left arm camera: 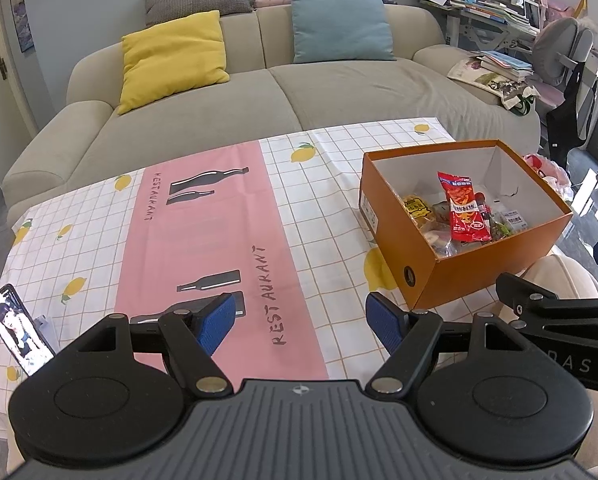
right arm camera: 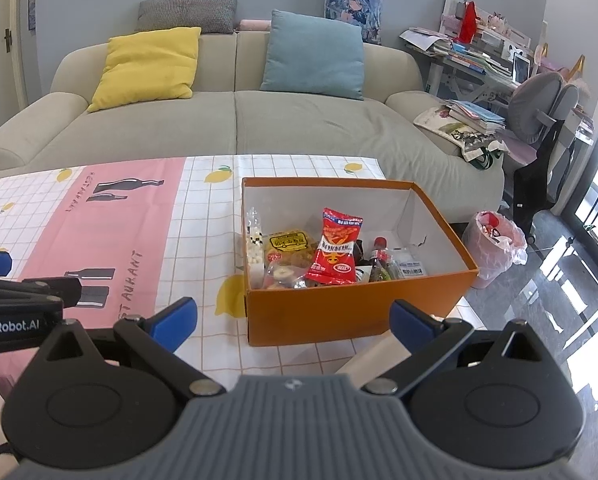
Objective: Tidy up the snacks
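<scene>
An orange cardboard box (right arm camera: 339,312) stands open on the table's right side, also seen in the left wrist view as the orange box (left arm camera: 495,264). Inside lie several snacks: a red packet (right arm camera: 337,252) on top, a yellow packet (right arm camera: 289,244), a clear bag of white candies (right arm camera: 255,244) and a small dark bottle (right arm camera: 379,258). The red packet (left arm camera: 465,210) shows from the left too. My right gripper (right arm camera: 293,322) hovers open just in front of the box, nothing between its blue pads. My left gripper (left arm camera: 301,324) is open and empty over the pink cloth, left of the box.
A lemon-print tablecloth with a pink strip (left arm camera: 203,232) covers the table. A phone (left arm camera: 19,330) leans upright at the table's near left. Behind the table stands a beige sofa (right arm camera: 235,120) with cushions. A pink-lined waste bin (right arm camera: 495,244) sits on the floor to the right.
</scene>
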Motion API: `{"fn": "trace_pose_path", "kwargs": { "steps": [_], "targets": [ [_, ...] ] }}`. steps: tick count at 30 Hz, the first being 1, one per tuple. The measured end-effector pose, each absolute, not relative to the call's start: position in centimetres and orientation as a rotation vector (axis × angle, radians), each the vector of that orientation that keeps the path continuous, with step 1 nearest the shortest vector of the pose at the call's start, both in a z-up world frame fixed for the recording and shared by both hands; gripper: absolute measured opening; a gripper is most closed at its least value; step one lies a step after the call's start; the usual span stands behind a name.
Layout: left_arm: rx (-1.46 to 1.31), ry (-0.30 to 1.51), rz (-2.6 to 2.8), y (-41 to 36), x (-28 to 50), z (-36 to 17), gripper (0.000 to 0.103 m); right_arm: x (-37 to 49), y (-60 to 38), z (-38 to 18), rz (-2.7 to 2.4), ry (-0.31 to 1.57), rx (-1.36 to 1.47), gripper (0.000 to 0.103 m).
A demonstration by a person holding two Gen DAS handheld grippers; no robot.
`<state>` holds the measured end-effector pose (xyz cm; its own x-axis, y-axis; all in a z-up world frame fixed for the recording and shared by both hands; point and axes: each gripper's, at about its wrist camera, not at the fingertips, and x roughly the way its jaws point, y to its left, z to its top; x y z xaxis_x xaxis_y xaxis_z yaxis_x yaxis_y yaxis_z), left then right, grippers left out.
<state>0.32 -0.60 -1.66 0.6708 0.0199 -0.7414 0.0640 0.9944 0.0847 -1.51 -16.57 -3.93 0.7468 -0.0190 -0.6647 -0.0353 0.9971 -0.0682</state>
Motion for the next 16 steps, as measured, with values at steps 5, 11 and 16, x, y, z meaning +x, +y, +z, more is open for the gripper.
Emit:
{"fn": "trace_pose_path", "kwargs": {
  "steps": [5, 11, 16],
  "targets": [
    [0.106, 0.835, -0.023, -0.65, 0.27, -1.63, 0.087, -1.48, -16.63, -3.88, 0.010, 0.728, -0.080, 0.100],
    [0.106, 0.835, -0.024, -0.63, 0.27, -1.64, 0.087, -1.48, -16.61, -3.88, 0.010, 0.728, -0.080, 0.100],
    [0.099, 0.835, -0.019, -0.66, 0.23, -1.51, 0.087, -1.47, -16.59, -3.88, 0.010, 0.729, -0.080, 0.100]
  ]
}}
